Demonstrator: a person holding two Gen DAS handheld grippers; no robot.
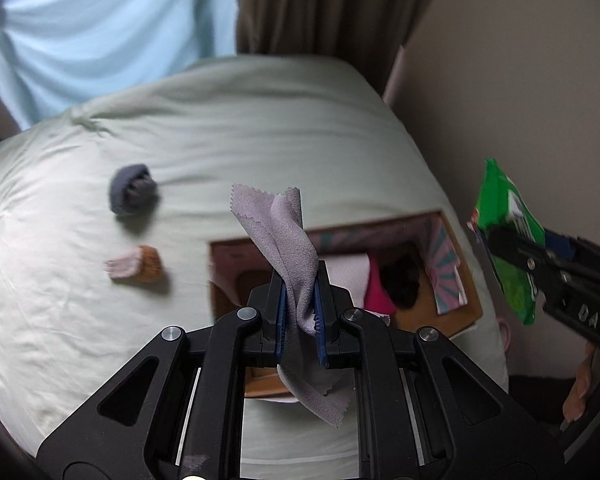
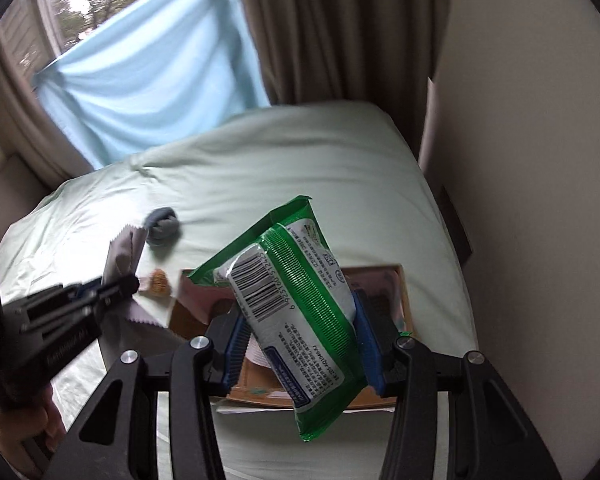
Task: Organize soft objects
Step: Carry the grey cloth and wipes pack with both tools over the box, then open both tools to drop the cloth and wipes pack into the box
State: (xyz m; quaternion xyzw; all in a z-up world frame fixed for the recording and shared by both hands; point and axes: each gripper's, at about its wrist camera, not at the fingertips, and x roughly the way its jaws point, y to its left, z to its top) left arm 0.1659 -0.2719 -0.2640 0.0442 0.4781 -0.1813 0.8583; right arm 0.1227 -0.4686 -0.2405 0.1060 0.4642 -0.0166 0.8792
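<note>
My left gripper (image 1: 300, 304) is shut on a lilac-grey cloth (image 1: 278, 232) with zigzag edges and holds it above the open cardboard box (image 1: 460, 280) on the bed. My right gripper (image 2: 300, 340) is shut on a green and white pack of wipes (image 2: 296, 292) and holds it above the same box (image 2: 404, 280). The pack also shows in the left wrist view (image 1: 508, 232) at the right. A rolled grey sock (image 1: 132, 194) and a pink and orange sock roll (image 1: 136, 268) lie on the bed to the left of the box.
The box holds pink, white and black fabric (image 1: 380, 280). The pale green bedcover (image 1: 240, 120) spreads all around it. A beige wall (image 1: 520, 80) runs along the right, with brown curtains (image 2: 320, 28) and a light blue cloth (image 2: 148, 80) behind the bed.
</note>
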